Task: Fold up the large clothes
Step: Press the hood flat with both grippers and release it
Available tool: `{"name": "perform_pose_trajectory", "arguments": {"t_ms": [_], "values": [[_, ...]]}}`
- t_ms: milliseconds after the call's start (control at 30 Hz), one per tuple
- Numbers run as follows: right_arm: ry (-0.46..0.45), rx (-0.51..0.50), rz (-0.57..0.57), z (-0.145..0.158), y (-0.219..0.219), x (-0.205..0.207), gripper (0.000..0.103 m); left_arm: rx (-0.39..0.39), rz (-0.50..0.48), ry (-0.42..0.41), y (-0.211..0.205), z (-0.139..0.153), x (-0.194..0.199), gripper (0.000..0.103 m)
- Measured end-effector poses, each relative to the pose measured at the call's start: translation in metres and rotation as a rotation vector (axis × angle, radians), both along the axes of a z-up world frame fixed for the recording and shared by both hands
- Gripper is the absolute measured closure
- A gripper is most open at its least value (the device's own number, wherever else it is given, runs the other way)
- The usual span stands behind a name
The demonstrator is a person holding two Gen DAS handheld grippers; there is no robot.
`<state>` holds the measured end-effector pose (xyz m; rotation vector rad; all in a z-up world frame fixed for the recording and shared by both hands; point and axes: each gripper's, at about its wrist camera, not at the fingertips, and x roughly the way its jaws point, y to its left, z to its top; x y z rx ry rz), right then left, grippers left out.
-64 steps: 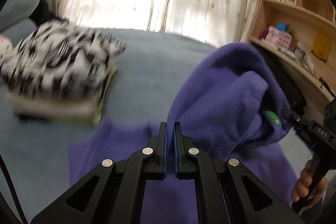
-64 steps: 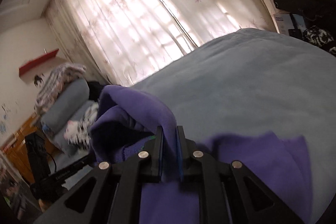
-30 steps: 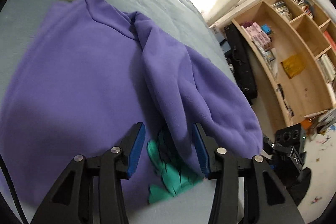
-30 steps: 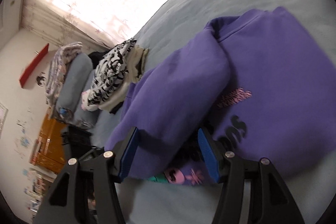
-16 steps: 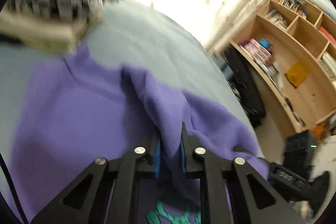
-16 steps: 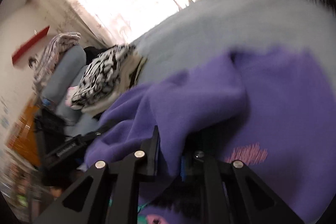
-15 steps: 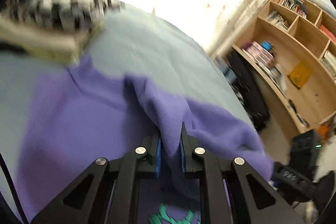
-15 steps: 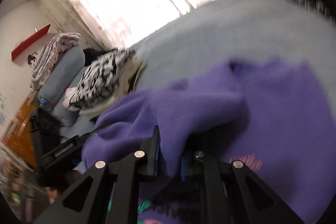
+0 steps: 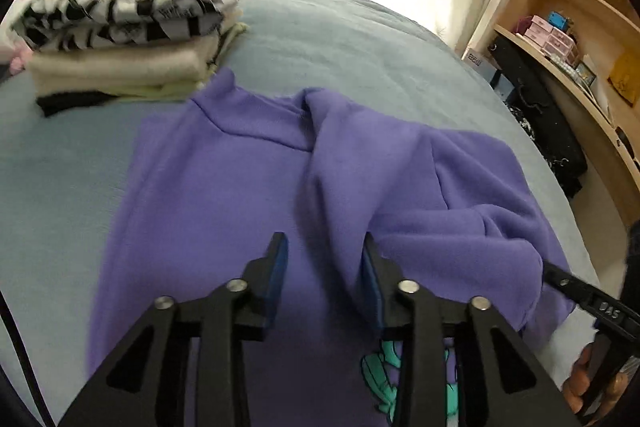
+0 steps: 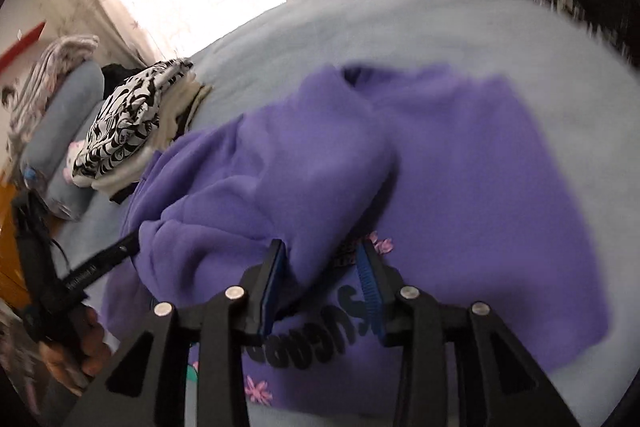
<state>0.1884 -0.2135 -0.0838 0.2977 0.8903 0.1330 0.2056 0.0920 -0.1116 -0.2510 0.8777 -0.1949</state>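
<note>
Both grippers' jaws have just opened, releasing the purple sweatshirt (image 9: 224, 195).

Right gripper (image 10: 323, 261): jaws just opening, a fold of the purple sweatshirt (image 10: 460, 155) loose between the blue pads, not pinched. Sweatshirt lay on the grey-blue bed (image 10: 420, 19), printed front showing. Folded pile (image 10: 128, 131) beyond. Left gripper (image 10: 96, 267) at the sleeve's edge, hand (image 10: 76, 351) holding it.

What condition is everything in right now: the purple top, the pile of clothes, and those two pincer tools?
Purple sweatshirt: lying on the bed, one sleeve folded across its front, not fully folded.
Clothes stack: folded, piled beyond the collar.
Left gripper: jaws just opened, sleeve fold between them, not pinched.
Right gripper: jaws just opened, sleeve edge between them, released.
</note>
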Motion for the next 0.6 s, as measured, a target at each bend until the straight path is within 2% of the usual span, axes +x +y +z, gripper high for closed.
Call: {"name": "perform_pose_trajectory", "arguments": {"t_ms": [67,133,233,267,333,367,433,467,500,533,567,600], "values": [[-0.061,-0.028,-0.005,0.019,0.003,-0.011,0.066,0.012,0.021,-0.019,0.005,0.008,-0.012,0.063],[-0.144,-0.009,0.025,0.036,0.008,-0.022,0.066,-0.001,0.031,-0.050,0.005,0.018,-0.027,0.063],[-0.149,0.062,0.144,0.044,0.028,-0.015,0.068,-0.079,-0.043,-0.066,-0.010,0.030,-0.031,0.063],[-0.145,0.075,0.173,0.042,0.037,-0.010,0.077,-0.102,-0.070,-0.065,-0.015,0.032,-0.028,0.065],[-0.120,0.090,0.236,0.032,0.055,0.003,0.088,-0.121,-0.127,-0.065,-0.035,0.034,-0.021,0.074],[-0.097,0.082,0.253,0.023,0.062,0.010,0.091,-0.106,-0.153,-0.069,-0.046,0.034,-0.018,0.075],[-0.038,0.022,0.251,0.000,0.073,0.026,0.093,-0.014,-0.183,-0.060,-0.070,0.025,-0.009,0.075],[-0.002,-0.031,0.237,-0.015,0.075,0.032,0.094,0.060,-0.177,-0.018,-0.078,0.014,-0.004,0.080],[0.017,-0.025,0.237,-0.023,0.073,0.033,0.096,0.120,-0.174,0.055,-0.083,-0.002,0.001,0.081],[0.027,0.019,0.241,-0.030,0.068,0.031,0.096,0.111,-0.164,0.084,-0.081,-0.013,0.000,0.081],[0.034,0.040,0.245,-0.032,0.065,0.028,0.096,0.087,-0.159,0.067,-0.077,-0.014,-0.008,0.081],[0.030,0.041,0.250,-0.031,0.063,0.023,0.096,0.097,-0.168,0.071,-0.077,-0.015,-0.012,0.081]]}}
